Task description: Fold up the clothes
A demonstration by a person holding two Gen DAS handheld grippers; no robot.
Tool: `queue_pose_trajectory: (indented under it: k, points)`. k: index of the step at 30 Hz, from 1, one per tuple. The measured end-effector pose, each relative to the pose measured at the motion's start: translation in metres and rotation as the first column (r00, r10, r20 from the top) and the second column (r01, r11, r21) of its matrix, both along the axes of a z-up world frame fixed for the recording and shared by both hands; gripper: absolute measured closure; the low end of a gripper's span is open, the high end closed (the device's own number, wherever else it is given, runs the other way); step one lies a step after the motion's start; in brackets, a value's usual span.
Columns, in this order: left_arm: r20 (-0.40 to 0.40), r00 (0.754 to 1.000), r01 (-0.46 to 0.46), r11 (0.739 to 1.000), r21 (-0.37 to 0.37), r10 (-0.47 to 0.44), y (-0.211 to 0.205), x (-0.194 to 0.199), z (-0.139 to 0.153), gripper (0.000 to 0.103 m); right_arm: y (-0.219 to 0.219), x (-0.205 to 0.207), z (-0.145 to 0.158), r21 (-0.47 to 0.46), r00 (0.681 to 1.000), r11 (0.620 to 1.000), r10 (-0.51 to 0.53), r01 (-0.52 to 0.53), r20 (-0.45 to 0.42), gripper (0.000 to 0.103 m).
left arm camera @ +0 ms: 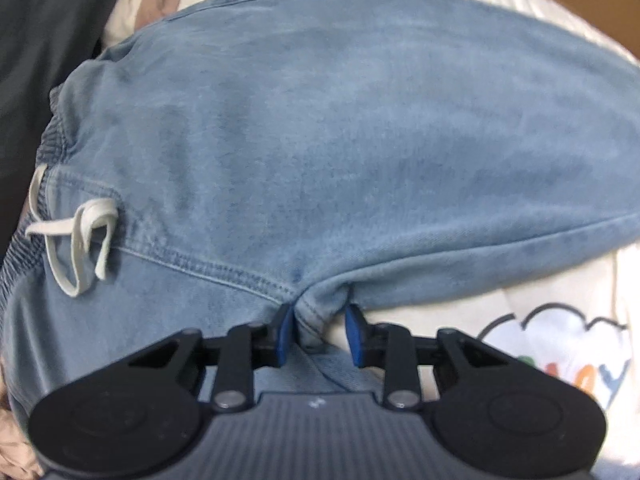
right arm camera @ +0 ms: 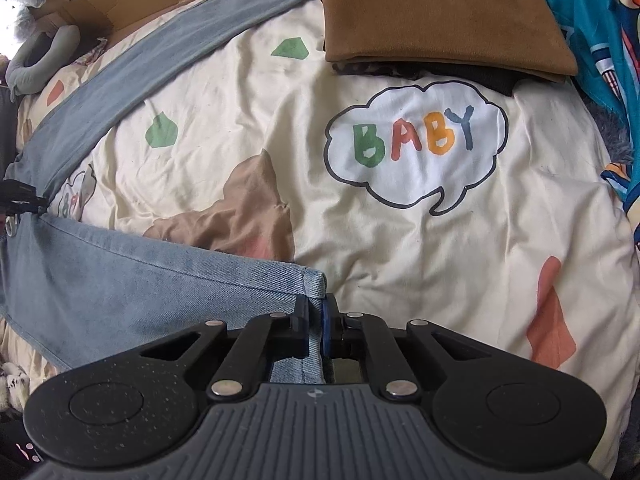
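Observation:
Light blue denim-look pants (left arm camera: 320,120) with a white drawstring (left arm camera: 80,236) lie spread on a cream printed bedspread (right arm camera: 400,260). My left gripper (left arm camera: 320,332) sits at the crotch seam, its blue pads closed on a bunched fold of the fabric. In the right wrist view the near pant leg (right arm camera: 140,280) runs from the left to my right gripper (right arm camera: 316,320), which is shut on the leg's hem. The far leg (right arm camera: 160,48) stretches diagonally up toward the top of the bed. The left gripper's black body (right arm camera: 24,200) shows at the left edge where the legs meet.
A folded brown garment (right arm camera: 440,12) lies on a dark one at the bed's far side. A blue patterned cloth (right arm camera: 608,40) is heaped on the right. Cardboard (right arm camera: 100,4) and a grey neck pillow (right arm camera: 40,56) sit at the far left. Bare bedspread lies between the legs.

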State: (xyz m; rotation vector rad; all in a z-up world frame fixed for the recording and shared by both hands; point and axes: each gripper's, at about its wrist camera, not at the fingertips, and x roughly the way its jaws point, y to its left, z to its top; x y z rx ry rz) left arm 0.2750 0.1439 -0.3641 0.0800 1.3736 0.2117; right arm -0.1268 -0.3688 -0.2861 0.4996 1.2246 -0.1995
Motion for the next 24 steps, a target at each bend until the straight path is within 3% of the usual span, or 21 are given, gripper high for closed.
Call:
queue_pose_trajectory:
  k: [2,5,9,13,24]
  points:
    - [-0.012,1.0,0.001,1.0,0.027,-0.001,-0.001,0.002,-0.002,0.084,0.001,0.0,0.001,-0.009,1.0,1.0,0.008,-0.008,0.001,0.1]
    - [-0.013,1.0,-0.022,1.0,0.022,0.022,0.003,0.004,0.003,0.088,0.002,-0.001,0.002,-0.013,1.0,1.0,0.009,-0.008,0.002,0.1]
    - [0.031,0.994,-0.099,0.993,-0.068,0.102,0.021,0.0,0.022,0.089,0.002,-0.004,0.004,-0.017,1.0,1.0,0.011,-0.011,0.004,0.1]
    - [0.076,0.973,-0.197,0.96,-0.197,0.216,0.047,-0.006,0.046,0.09,0.003,-0.008,0.007,-0.025,1.0,1.0,0.008,-0.008,0.003,0.101]
    - [0.095,0.962,-0.222,0.939,-0.262,0.254,0.051,-0.008,0.041,0.087,0.002,-0.003,-0.012,-0.076,1.0,0.997,0.004,-0.006,-0.031,0.101]
